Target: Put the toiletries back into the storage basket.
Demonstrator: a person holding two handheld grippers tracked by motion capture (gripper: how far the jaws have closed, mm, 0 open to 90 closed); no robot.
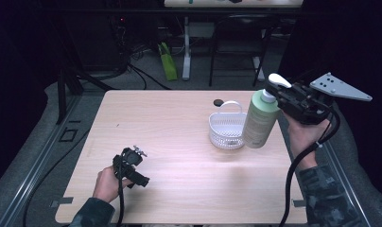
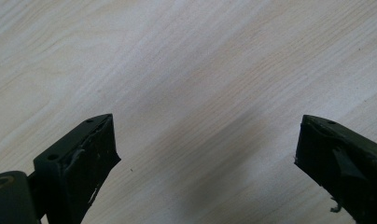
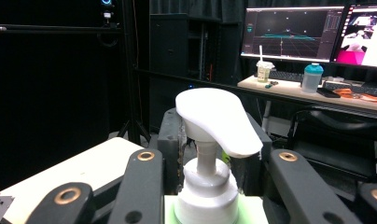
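Green pump bottle [image 1: 260, 119] clamped at neck between right tongs [image 1: 280, 96].

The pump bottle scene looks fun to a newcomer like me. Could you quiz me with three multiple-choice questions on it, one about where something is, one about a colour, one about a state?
1. Where is the white basket?
A. On the table, beside the hanging bottle
B. On the floor
C. In the left gripper

2. What colour is the body of the pump bottle?
A. Red
B. Pale green
C. Black

3. How is the left gripper?
A. Shut on the basket
B. Shut on the bottle
C. Open, holding nothing

Answers:
1. A, it stands on the table left of the bottle.
2. B, green body with a white pump.
3. C, its jaws stand wide apart over bare wood, while the right gripper holds the bottle by its neck.
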